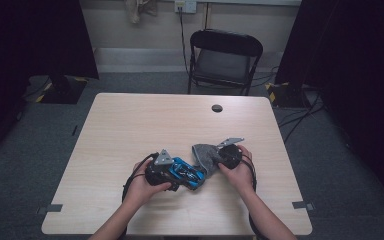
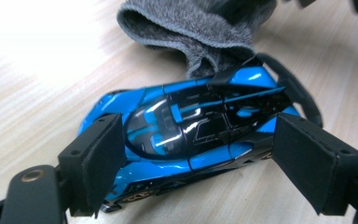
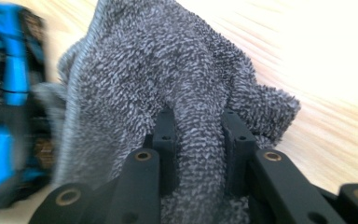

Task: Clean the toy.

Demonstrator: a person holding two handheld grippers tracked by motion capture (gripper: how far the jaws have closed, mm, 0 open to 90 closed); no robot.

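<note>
**Blue toy car and grey cloth between two tools**

Pale wood-grain table (image 1: 130,130) stands on grey carpet, with a black folding chair (image 1: 223,59) beyond its far edge and dark curtains at both sides of the room. A small round hole (image 1: 217,108) sits near the table's far edge.

From the high view, both forearms come in from the near edge and meet at the near middle of the table. The left tool (image 1: 176,176) and the right tool (image 1: 219,160) point toward each other, with a blue toy car (image 1: 186,173) and a grey cloth (image 1: 206,156) touching between them.

The left gripper view gives what the high view cannot: the left tool (image 2: 200,158) has its jaws spread wide, one on each side of the blue toy car (image 2: 191,126). The left pad lies against or just beside the car's flank; the right pad stands close to the other side, and contact there cannot be told. The car rests on the table, its glossy black canopy facing up. The grey cloth (image 2: 191,32) touches the car's far end.

The right gripper view shows the right tool (image 3: 199,140) closed down on a fold of the grey cloth (image 3: 168,70), the terry pile bunched between the two jaws. The blue toy car (image 3: 4,116) appears blurred at the left edge, just beside the cloth.
</note>
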